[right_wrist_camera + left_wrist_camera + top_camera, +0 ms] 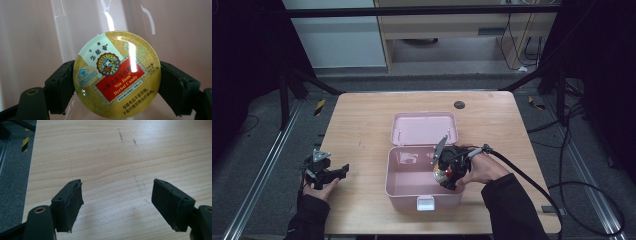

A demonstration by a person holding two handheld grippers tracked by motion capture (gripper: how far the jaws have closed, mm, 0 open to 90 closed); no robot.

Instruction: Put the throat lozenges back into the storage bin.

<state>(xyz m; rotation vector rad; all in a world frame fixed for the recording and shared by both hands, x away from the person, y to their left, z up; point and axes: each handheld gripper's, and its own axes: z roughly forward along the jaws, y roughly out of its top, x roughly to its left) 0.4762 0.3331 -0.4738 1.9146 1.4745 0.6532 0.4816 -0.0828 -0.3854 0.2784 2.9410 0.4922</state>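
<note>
Placing step: the right gripper [447, 176] is clamping a round candy tin [116, 75] between its jaws inside the open pink box [398, 192] (left gripper [343, 170] idling agape over table [105, 157]); next, probably lowering, then releasing.

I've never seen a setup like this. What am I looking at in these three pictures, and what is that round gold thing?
No robot here: a person holds a two-jawed tool, a hand-held gripper, in each hand. The high view looks down on a wooden table from above the person. On it stands a pink box, its lid open. The other two pictures come from cameras riding on the grippers. The left hand-held gripper hangs open over bare wood. The right hand-held gripper is shut on a round candy tin, held over the box's inside.
</note>
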